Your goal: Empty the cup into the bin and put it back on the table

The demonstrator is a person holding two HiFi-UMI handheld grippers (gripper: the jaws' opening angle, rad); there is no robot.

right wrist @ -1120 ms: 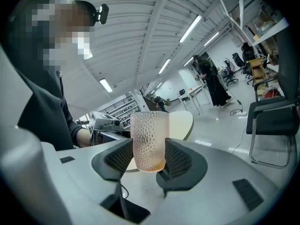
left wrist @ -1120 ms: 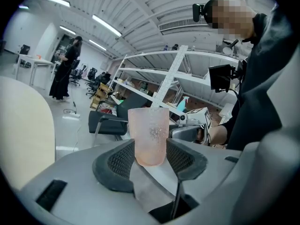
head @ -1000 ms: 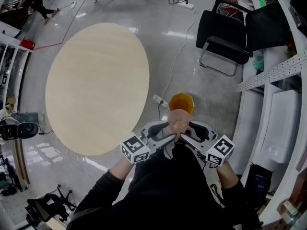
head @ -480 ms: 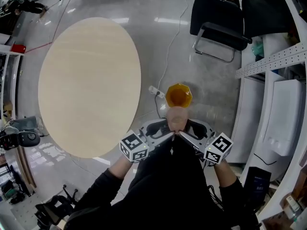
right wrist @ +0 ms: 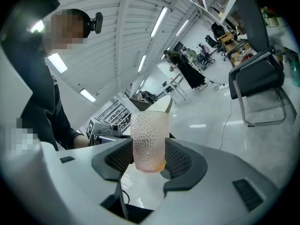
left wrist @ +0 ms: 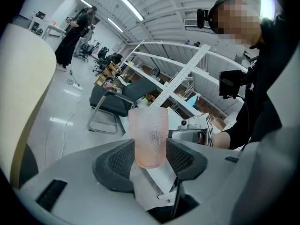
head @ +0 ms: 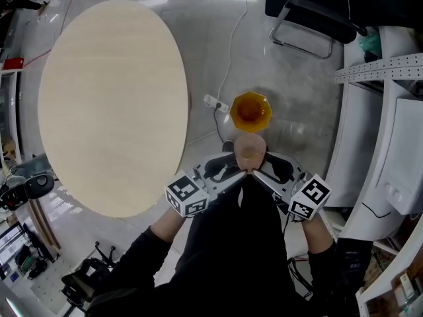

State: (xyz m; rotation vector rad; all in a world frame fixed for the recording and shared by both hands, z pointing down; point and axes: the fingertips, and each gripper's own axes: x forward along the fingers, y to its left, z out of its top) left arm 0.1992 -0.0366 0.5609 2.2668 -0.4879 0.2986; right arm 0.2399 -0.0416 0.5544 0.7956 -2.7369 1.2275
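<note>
Both the left gripper [head: 235, 178] and the right gripper [head: 260, 176] are clamped from opposite sides on the pink dimpled cup [head: 250, 150], held upright before the person, over the floor just short of the orange bin [head: 250, 111], right of the round table [head: 109, 104].

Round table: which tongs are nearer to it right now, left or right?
Left. The left tongs hold the cup from the side facing the table, just off its edge. The right tongs grip the same cup from the opposite side, farther from the table.
</note>
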